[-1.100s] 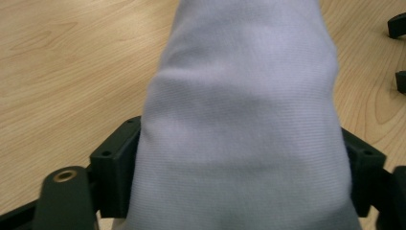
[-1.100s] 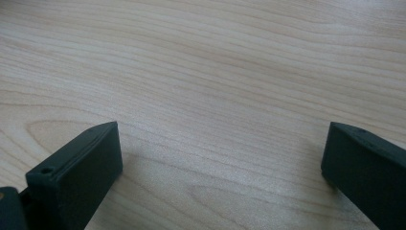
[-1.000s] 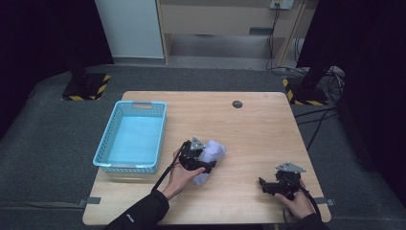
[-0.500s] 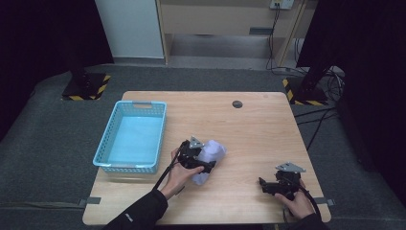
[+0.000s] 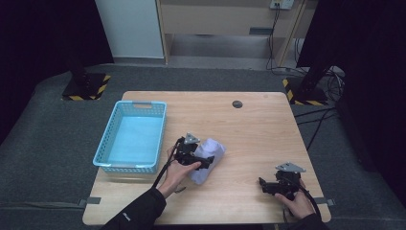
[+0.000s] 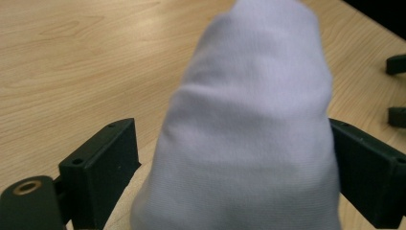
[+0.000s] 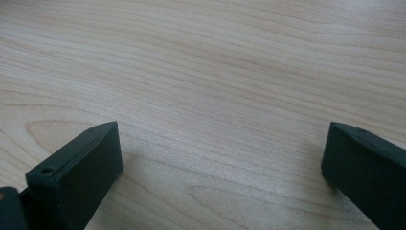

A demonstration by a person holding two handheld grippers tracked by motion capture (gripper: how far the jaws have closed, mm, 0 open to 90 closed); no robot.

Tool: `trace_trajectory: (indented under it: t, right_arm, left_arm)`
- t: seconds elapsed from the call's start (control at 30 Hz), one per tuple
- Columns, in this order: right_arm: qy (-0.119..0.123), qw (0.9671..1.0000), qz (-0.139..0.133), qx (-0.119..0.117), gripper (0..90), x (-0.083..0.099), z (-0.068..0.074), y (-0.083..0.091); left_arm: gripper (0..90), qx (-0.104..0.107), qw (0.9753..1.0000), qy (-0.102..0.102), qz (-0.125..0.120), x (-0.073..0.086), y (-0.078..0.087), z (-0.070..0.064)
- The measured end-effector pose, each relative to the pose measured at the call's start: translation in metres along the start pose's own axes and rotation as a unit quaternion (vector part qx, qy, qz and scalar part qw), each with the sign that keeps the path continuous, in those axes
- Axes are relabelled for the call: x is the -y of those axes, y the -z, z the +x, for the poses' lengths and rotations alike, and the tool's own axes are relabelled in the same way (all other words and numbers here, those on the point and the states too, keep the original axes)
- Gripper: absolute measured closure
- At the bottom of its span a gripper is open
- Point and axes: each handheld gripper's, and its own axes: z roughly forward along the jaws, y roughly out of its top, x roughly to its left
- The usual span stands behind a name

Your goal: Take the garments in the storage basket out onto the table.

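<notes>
A pale lilac bundle of cloth (image 5: 212, 152) lies on the wooden table (image 5: 258, 129), just right of the blue basket. My left gripper (image 5: 203, 163) reaches into it from the left. In the left gripper view the cloth (image 6: 249, 124) stands between the two widely spread black jaws, against the right jaw and a little apart from the left one. My right gripper (image 5: 265, 186) rests low near the table's front right corner, open, with bare wood between its jaws (image 7: 220, 158). Its two jaw tips also show at the far right edge of the left gripper view.
An empty light-blue plastic basket (image 5: 143, 104) sits on the left part of the table. A dark round grommet (image 5: 237, 104) marks the far edge. Black stand bases (image 5: 86, 85) and cables (image 5: 316, 120) lie on the grey floor around the table.
</notes>
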Motion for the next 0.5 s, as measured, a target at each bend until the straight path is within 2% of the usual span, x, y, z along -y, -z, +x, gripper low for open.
trace_trajectory:
  t: [0.13, 0.5]
  right_arm:
    - [0.000, 1.0000, 0.000, 0.000, 0.5, 0.000, 0.000, 0.000]
    - [0.000, 1.0000, 0.000, 0.000, 0.5, 0.000, 0.000, 0.000]
  left_arm:
    - [8.2, 0.009, 0.9996, 0.016, -0.020, -0.006, 0.010, 0.003]
    - [8.4, 0.013, 0.9979, 0.038, -0.051, -0.014, 0.024, 0.007]
